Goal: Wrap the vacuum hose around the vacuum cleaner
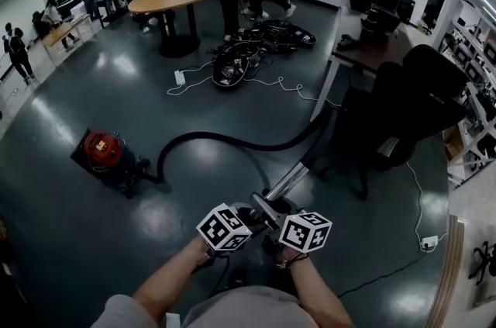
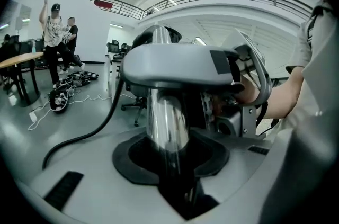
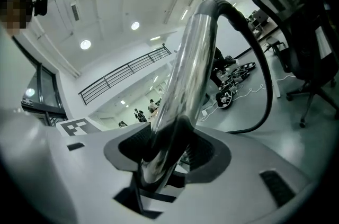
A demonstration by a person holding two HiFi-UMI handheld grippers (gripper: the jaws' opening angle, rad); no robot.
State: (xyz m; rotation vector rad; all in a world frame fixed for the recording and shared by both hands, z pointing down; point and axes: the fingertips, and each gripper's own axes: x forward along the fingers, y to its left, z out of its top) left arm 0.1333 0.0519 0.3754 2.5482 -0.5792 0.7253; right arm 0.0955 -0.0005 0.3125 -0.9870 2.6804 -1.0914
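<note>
The vacuum cleaner, a squat canister with a red top and a dark body, stood upright on the grey floor, well off to the left. Its black vacuum hose left the canister low down and ran unwrapped across the floor in one long loose curve to the right, then rose to a shiny metal wand. The wand slanted up off the floor, its near end clamped in the left gripper and the right gripper.
</note>
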